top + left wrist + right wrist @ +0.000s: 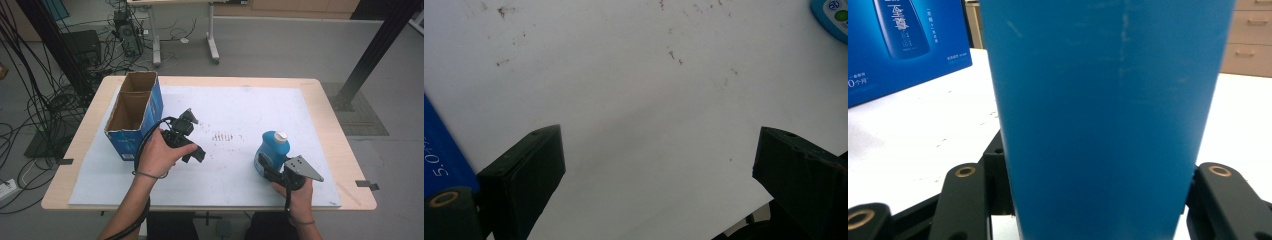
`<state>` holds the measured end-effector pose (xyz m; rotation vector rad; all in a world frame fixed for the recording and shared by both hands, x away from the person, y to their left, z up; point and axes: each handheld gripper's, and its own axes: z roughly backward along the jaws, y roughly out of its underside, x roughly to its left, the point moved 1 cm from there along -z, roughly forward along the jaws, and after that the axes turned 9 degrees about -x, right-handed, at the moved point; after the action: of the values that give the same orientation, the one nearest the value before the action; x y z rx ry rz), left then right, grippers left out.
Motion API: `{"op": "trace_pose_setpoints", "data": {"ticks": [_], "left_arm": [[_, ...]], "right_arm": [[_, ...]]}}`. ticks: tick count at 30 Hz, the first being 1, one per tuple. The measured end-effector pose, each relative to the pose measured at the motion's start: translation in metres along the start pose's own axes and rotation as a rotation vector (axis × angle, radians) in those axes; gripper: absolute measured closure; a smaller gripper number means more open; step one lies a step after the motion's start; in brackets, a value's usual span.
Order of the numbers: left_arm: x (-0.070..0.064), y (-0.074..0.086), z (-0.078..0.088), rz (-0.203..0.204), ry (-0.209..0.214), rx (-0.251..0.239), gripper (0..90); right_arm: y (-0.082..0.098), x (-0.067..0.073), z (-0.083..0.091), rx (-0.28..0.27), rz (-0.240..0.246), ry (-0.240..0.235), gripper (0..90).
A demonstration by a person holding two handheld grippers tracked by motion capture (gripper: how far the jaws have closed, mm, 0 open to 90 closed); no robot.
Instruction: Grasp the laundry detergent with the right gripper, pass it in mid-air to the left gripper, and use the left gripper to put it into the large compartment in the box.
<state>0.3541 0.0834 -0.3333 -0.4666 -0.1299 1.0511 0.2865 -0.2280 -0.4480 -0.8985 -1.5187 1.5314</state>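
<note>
Blue bottle with white cap stands upright on the white mat, toward its right edge and front right corner. Right gripper is clamped on the bottle body: in the right gripper view the blue body sits between both jaws with the pads against its sides. Bottle base looks to be on the mat, so I judge this as grasp made, lift not yet begun.

Left gripper is released, jaws wide apart with only bare mat between them in the left gripper view. It hovers left of the mat's centre, just beside the blue carton.

The carton is open-topped with 2 compartments, both looking empty, and stands at the left edge of the mat near the rear left corner. Likely destination, judging by layout. Next move would call for lifting the bottle straight up, carrying it leftward across the mat, clearing the carton rim, and lowering it upright into 1 compartment.

In the way: the left gripper and hand sit right on the path to the carton and would need to shift aside or steady the carton. Mat has dirty specks at centre, no obstacle. Wooden table carries it all; cables and desks on the floor behind, well apart.
</note>
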Motion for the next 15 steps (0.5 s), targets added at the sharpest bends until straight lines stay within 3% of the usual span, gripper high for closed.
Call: {"op": "trace_pose_setpoints", "data": {"ticks": [15], "left_arm": [[0.0004, -0.0003, 0.0009, -0.006, -0.023, 0.011, 7.1]], "right_arm": [[-0.0004, -0.0001, 0.0000, 0.005, -0.002, -0.001, 42.7]]}}
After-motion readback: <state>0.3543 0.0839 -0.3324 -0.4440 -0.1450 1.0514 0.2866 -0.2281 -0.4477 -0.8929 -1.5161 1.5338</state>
